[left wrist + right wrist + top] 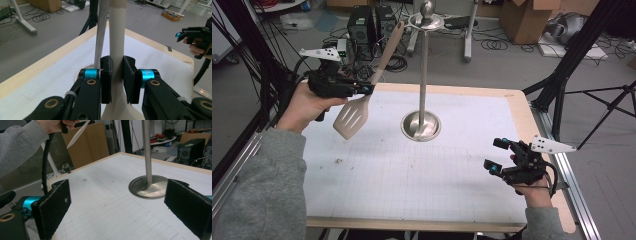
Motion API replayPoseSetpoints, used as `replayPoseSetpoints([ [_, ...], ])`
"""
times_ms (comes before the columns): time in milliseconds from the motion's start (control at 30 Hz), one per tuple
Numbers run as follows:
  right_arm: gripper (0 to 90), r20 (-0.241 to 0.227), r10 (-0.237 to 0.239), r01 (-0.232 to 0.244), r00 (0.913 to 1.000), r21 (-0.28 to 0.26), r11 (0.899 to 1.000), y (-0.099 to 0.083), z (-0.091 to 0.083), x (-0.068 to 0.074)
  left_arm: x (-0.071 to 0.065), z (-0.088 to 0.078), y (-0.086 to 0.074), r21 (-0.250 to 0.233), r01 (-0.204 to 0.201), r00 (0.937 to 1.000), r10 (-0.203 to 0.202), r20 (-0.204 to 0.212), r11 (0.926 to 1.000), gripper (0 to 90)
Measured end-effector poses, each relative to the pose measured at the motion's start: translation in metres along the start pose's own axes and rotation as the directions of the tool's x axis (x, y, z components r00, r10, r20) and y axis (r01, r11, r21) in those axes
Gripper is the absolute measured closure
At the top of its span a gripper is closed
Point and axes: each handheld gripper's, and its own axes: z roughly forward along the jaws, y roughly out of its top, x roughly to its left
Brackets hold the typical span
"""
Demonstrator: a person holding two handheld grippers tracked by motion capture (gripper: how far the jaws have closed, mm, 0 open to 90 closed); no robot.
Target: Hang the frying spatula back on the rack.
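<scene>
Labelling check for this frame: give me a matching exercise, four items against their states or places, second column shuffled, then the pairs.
Column one:
1. beige slotted spatula
2. tall steel utensil stand with round base
3. left gripper
4. right gripper

Column two:
A. jaws wide open, nothing between them
B. standing upright on the white gridded mat
C. clamped on a handle
D. held in the air, blade end down, to the left of the stand in the high view

Pairs: 1-D, 2-B, 3-C, 4-A

metal stand (421,125) on white table (412,175).
</scene>
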Motion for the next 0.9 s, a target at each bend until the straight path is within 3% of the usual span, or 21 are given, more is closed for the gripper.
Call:
replayPoseSetpoints([
  [400, 6.0, 0.000, 0.004, -0.004, 1.0000, -0.001, 1.000, 0.000, -0.001, 0.000, 0.002, 0.010, -0.001, 0.014, 0.003, 1.0000, -0.003, 0.007, 0.9999, 77.5],
  [900, 6.0, 0.000, 0.006, -0.006, 1.0000, -0.010, 1.000, -0.001, -0.003, -0.001, 0.001, 0.034, 0.000, 0.029, 0.006, 0.9998, -0.006, 0.018, 0.9996, 77.4],
])
